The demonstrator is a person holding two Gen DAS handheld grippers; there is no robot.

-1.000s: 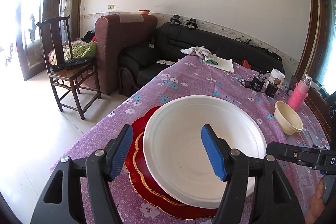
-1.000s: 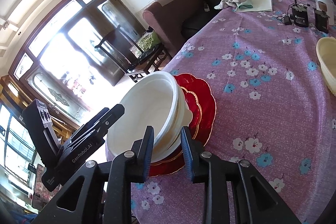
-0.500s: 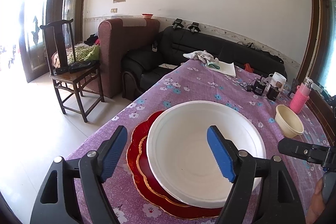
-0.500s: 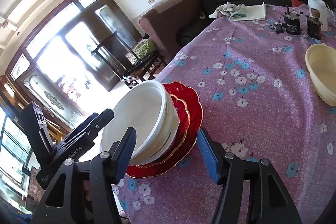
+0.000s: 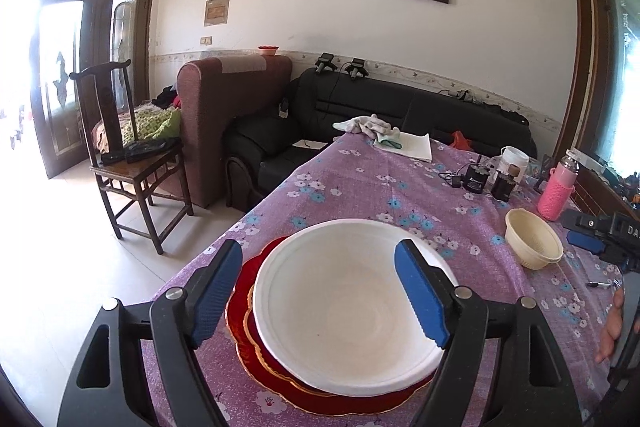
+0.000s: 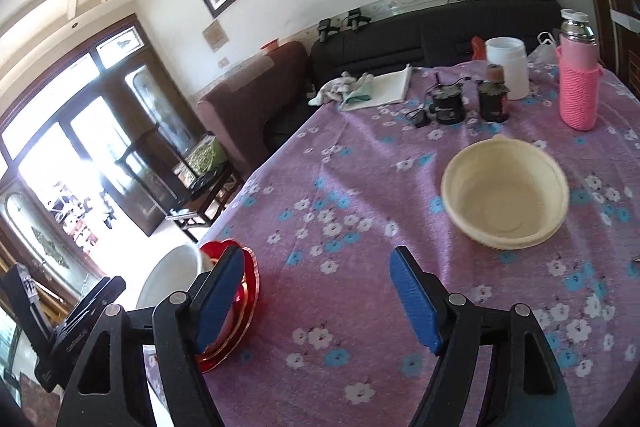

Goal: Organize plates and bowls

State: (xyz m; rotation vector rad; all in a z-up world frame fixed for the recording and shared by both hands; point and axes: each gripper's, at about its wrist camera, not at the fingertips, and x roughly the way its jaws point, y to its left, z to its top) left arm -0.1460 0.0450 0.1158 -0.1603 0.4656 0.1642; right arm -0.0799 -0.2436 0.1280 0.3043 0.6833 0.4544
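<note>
A: What does the left wrist view give you?

B: The left gripper (image 5: 320, 291) hangs over the white bowl (image 5: 352, 311), jaws spread wide, pads clear of the rim, gripping nothing. The white bowl sits on the red plates (image 5: 260, 363), which lie on the purple flowered tablecloth (image 5: 360, 187) at its near edge. You look straight down into the bowl here.

A: And the right wrist view?

B: There the white bowl (image 6: 172, 279) is only a sliver at the left, half hidden behind the gripper's left finger, with the red plates (image 6: 250, 291) showing as a rim beside it. The right gripper (image 6: 318, 297) has just been opening; its jaws stand wide with only bare cloth between them.

A: Where is the cream bowl?

B: Well to the right of the white bowl, standing alone on the cloth. The left view shows the cream bowl (image 5: 534, 243) small, out at the side; the right view shows the cream bowl (image 6: 506, 195) large, open side up, though blurred.

A: Anything only one view catches?

B: The left view catches the right gripper's tip (image 5: 596, 233) just beyond the cream bowl, and part of a hand (image 5: 610, 323) at the right edge. The right view alone shows the pink bottle (image 6: 578, 79) fully, beyond the cream bowl, next to a white jar (image 6: 506, 67).
</note>
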